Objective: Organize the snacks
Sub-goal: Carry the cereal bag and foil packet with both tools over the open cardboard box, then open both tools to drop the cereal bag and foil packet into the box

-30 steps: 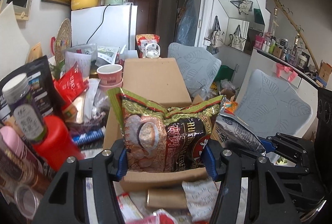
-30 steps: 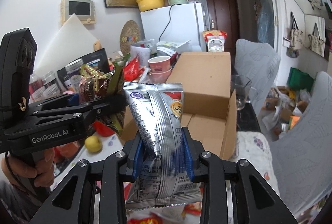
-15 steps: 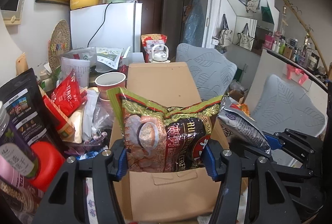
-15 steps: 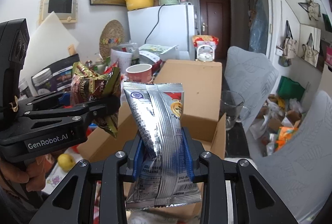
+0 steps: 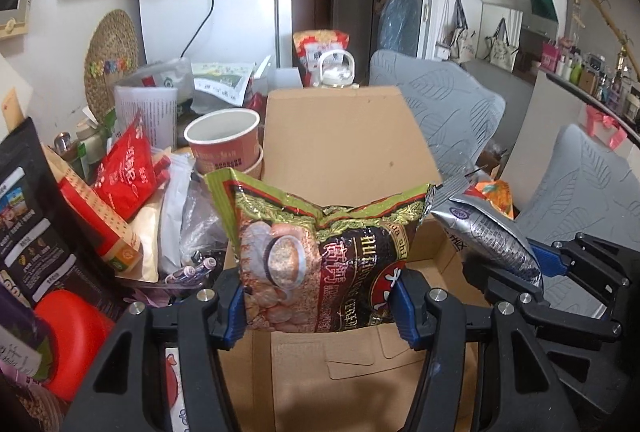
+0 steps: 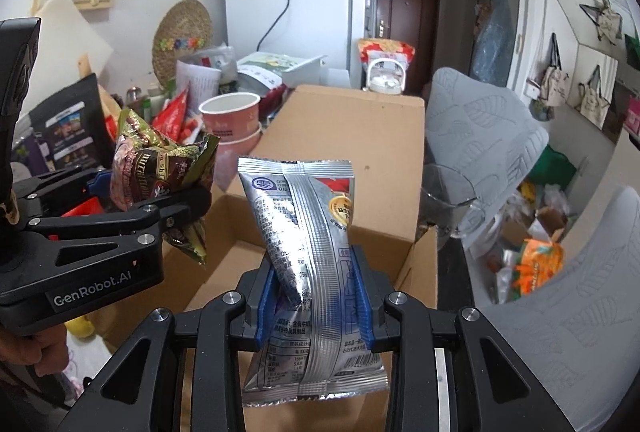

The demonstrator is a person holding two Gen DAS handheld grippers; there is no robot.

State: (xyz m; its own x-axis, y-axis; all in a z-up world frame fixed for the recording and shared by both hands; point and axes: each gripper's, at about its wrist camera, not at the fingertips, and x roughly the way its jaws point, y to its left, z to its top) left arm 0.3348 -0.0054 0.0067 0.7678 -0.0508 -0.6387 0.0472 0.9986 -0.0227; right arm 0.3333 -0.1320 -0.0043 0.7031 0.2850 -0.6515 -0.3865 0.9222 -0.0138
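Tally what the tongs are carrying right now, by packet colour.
Green-and-brown cereal packet: 1, in the left tongs
Silver packet: 1, in the right tongs
Total: 2, both over the open cardboard box

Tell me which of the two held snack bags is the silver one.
The silver foil bag, pinched in the right hand-held gripper. The left hand-held gripper holds a green-and-brown cereal bag instead.

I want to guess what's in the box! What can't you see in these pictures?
- Cardboard box floor: left wrist view, the cereal bag held by the left gripper hides it.
- Box floor, right wrist view: silver packet in the right gripper covers most of it.
- Silver packet's small print: too small to read.
- Person: only a hand, cut off by the edge.
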